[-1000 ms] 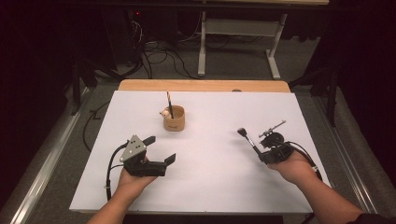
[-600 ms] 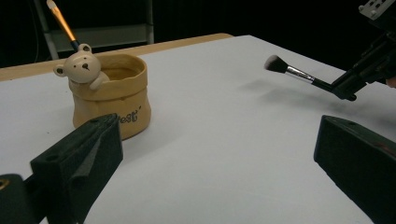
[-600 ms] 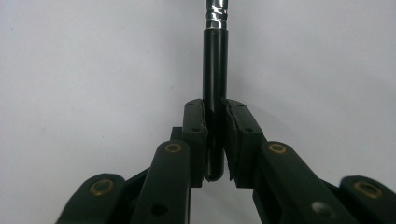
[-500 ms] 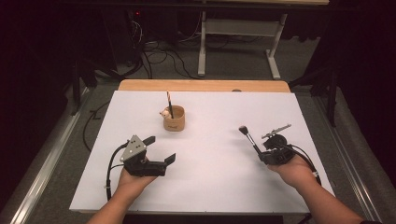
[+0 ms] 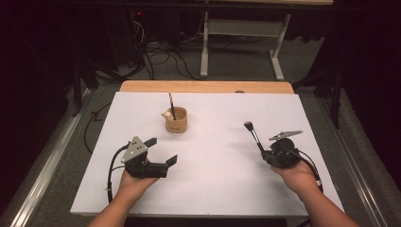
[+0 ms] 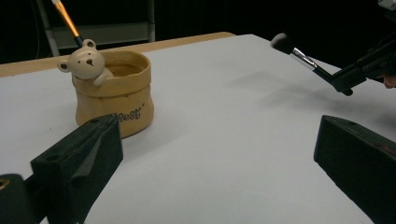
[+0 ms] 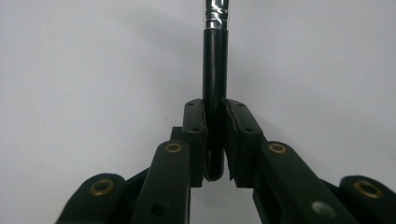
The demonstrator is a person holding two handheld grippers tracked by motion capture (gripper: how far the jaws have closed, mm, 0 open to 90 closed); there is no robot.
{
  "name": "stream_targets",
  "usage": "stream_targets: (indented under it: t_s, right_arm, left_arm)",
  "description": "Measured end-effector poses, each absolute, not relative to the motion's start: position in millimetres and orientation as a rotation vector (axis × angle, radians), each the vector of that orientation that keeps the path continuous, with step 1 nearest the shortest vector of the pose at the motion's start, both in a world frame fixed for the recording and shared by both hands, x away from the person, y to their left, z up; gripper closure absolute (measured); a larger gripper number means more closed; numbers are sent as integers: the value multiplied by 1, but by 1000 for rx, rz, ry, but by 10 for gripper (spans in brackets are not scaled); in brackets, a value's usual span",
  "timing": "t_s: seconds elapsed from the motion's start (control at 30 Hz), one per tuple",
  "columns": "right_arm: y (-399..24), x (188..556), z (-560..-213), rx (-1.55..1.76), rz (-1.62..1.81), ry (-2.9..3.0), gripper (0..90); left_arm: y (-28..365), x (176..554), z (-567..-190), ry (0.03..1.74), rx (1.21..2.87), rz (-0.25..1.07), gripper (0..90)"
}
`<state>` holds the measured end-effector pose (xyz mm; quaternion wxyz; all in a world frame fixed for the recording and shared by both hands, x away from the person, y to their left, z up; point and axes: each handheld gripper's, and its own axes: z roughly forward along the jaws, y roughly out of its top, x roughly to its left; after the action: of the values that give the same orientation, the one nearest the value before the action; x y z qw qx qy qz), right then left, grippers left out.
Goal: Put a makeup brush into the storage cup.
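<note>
A: The white table (image 5: 208,189) has bare room between the hands; its right edge is near the right gripper (image 5: 261,149).

B: That gripper clamps the makeup brush (image 5: 253,134) by its handle's end, so it may pivot and miss the bear pot (image 5: 176,120) back-left of centre.

A: Left gripper (image 5: 161,150)?

B: Jaws apart, empty.

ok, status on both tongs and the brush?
Left tongs open, empty, near the bear pot. Right tongs shut on makeup brush, handle end clamped, head raised off the table. Path to pot unobstructed.
</note>
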<state>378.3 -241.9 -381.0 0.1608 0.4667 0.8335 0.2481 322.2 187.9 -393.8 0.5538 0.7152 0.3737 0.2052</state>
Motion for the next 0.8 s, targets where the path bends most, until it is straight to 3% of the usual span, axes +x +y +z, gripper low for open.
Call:
stream_targets:
  t_s: [0.8]
  right_arm:
    - [-241, 371, -397, 1302, 903, 2252, 816]
  left_arm:
    - [193, 327, -398, 914, 1690, 481, 21]
